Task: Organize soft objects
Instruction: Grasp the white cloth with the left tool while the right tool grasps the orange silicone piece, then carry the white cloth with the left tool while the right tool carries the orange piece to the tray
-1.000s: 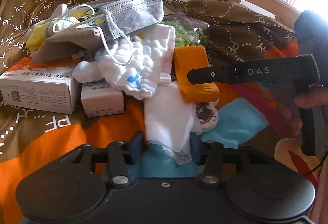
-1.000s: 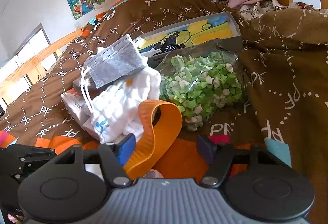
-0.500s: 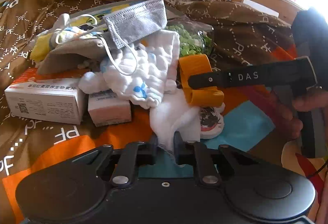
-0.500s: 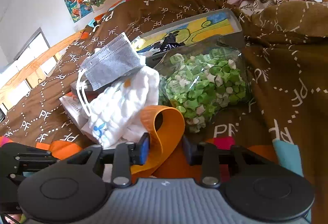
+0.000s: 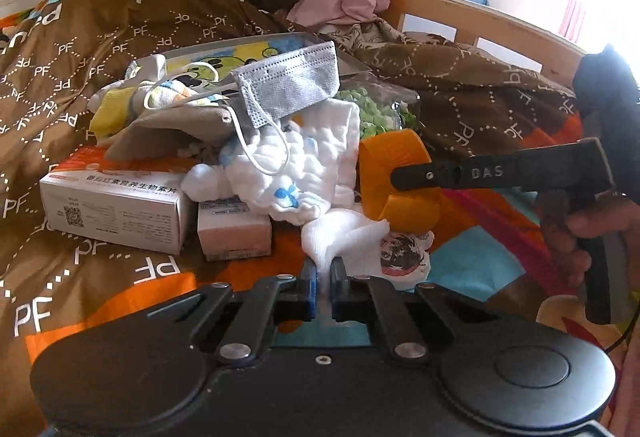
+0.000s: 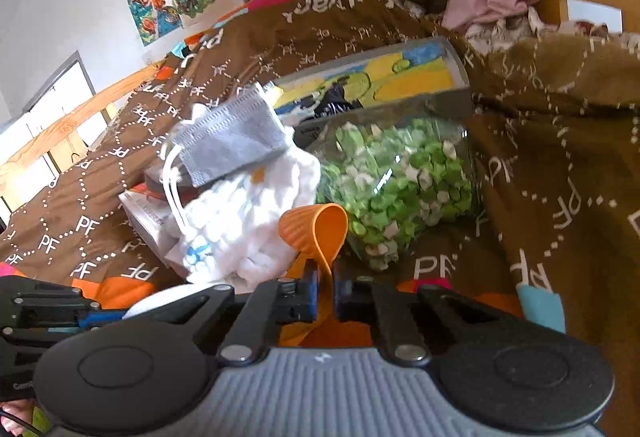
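White gauze cloth (image 5: 344, 233), limp and light, is pinched at its near corner by the left gripper (image 5: 323, 277), jaws clenched on it. It lies on the quilt (image 5: 120, 277) just before the pile. It is likely to sag and drag the quilted cloth (image 5: 316, 173) touching it, so a hold on a free corner is judged sound. An orange band (image 6: 316, 233), rubbery and springy by the look, is clamped edge-on in the right gripper (image 6: 325, 291). A brown and orange bed, wooden rail (image 5: 480, 21) and postered wall are seen.
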The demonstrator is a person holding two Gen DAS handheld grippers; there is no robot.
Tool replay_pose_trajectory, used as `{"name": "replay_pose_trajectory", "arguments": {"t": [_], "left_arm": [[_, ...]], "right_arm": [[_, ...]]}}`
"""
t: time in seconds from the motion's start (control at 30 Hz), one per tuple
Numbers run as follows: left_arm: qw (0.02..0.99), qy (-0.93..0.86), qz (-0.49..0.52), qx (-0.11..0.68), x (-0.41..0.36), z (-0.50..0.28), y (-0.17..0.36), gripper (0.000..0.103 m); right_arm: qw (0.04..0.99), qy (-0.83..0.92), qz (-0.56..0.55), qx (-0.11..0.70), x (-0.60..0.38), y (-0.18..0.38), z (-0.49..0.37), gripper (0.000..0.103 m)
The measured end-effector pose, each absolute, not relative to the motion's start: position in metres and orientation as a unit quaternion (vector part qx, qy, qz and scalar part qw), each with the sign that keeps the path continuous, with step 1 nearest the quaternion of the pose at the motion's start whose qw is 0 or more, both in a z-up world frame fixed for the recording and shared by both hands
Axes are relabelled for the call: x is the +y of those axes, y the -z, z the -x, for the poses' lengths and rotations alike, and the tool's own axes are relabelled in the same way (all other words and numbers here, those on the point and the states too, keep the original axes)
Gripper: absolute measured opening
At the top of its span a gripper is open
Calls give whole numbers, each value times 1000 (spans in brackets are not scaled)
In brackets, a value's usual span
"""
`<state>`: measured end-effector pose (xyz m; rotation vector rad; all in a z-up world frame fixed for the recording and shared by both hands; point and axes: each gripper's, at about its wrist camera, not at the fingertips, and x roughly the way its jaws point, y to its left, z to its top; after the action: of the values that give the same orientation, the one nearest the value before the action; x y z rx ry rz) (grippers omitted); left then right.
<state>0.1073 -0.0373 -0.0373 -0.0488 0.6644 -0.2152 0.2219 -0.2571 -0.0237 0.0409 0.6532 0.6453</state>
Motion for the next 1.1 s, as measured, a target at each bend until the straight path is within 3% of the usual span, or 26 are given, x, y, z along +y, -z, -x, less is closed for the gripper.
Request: {"name": "replay_pose_trajectory", "arguments": {"t": [0.67, 1.1], "left_arm": [[944, 160, 54, 282, -52, -76, 9, 5], [970, 139, 55, 191, -62, -94, -49, 5]], "right_arm": [[925, -298, -41, 233, -287, -18, -196, 6], [947, -271, -72, 159, -314, -41, -189, 6]]}}
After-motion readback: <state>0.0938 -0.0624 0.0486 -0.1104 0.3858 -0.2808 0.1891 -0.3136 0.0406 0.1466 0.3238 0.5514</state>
